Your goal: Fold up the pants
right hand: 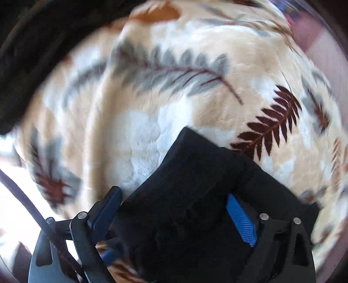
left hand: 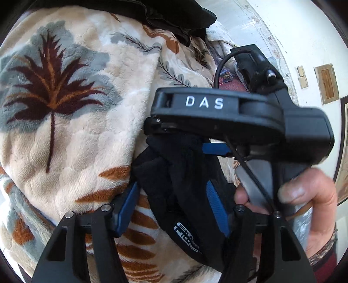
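Observation:
The black pants (left hand: 184, 185) hang bunched between the two grippers above a leaf-patterned blanket (left hand: 76, 119). A white logo (left hand: 184, 236) shows on the cloth. My left gripper (left hand: 171, 209) has its blue pads (left hand: 214, 209) spread wide, with the cloth lying between them. My right gripper (left hand: 208, 122), black and marked DAS, is right in front of the left one and is shut on the pants. In the right wrist view the pants (right hand: 195, 196) fill the space between the blue pads (right hand: 240, 219) of the right gripper (right hand: 174, 215).
A pile of dark clothes (left hand: 169, 15) lies at the far end of the blanket. A white wall with switches (left hand: 302, 76) is to the right. A bare hand (left hand: 304, 200) holds the right gripper's handle. The blanket (right hand: 163, 87) fills the right wrist view.

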Demonstrator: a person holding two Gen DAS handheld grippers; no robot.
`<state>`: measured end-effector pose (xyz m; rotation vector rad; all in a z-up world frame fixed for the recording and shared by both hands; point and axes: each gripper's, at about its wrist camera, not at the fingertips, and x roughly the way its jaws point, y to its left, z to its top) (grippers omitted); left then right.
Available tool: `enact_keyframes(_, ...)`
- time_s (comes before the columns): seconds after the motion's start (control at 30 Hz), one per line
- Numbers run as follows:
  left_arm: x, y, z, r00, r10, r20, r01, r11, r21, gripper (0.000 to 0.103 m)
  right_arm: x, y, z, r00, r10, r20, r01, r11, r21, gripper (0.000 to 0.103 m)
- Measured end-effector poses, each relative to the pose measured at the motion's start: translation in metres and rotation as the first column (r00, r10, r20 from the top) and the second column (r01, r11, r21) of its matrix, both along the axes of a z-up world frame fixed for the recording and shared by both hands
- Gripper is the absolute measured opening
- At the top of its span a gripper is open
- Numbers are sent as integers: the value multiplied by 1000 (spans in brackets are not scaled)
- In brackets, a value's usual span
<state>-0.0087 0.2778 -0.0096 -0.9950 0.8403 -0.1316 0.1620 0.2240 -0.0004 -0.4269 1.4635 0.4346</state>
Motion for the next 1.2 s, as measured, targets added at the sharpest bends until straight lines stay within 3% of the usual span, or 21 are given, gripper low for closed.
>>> enact_keyframes(0.07, 1, -1, 3, 1000, -19, 1, 19, 1000, 16, 43, -4, 1, 0, 1000, 20, 22, -20, 1000, -3, 98)
enact_keyframes(0.1, 3, -2, 4, 999, -35, -7, 35, 999, 32, 16, -6, 1, 1, 999, 42, 22, -42, 999, -4, 95)
enact_keyframes(0.17, 1, -4, 7, 999, -45, -4, 45, 999, 28, 16, -7, -10, 12, 998, 43, 37, -44, 999, 18, 72)
enact_keyframes(0.2, 1, -4, 10, 999, -47, 3, 47, 999, 27, 16, -7, -17, 18, 999, 34, 34, -36, 998, 45, 67)
enact_keyframes(0.23, 0, -7, 15, 998, -54, 14, 54, 998, 31, 16, -8, -24, 24, 999, 29, 38, -31, 997, 64, 52)
enact_keyframes(0.37, -5, -23, 39, 995, -80, 51, 77, 995, 71, 16, -12, -57, 46, 999, -4, 36, -2, 983, 186, 33)
enact_keyframes(0.6, -3, -62, 77, 983, -157, 100, 141, 979, 146, 16, -27, -115, 85, 996, -60, 69, 28, 920, 391, 28)
enact_keyframes(0.77, 3, -110, 103, 960, -255, 119, 226, 951, 211, 16, -32, -174, 102, 988, -143, 63, 89, 846, 526, 28)
enact_keyframes(1.0, 17, -208, 110, 890, -448, 78, 407, 861, 306, 17, -40, -281, 96, 954, -298, 20, 219, 745, 630, 28)
enact_keyframes(1.2, 21, -264, 94, 830, -558, 14, 526, 790, 315, 21, -50, -374, 61, 906, -416, -83, 351, 627, 695, 28)
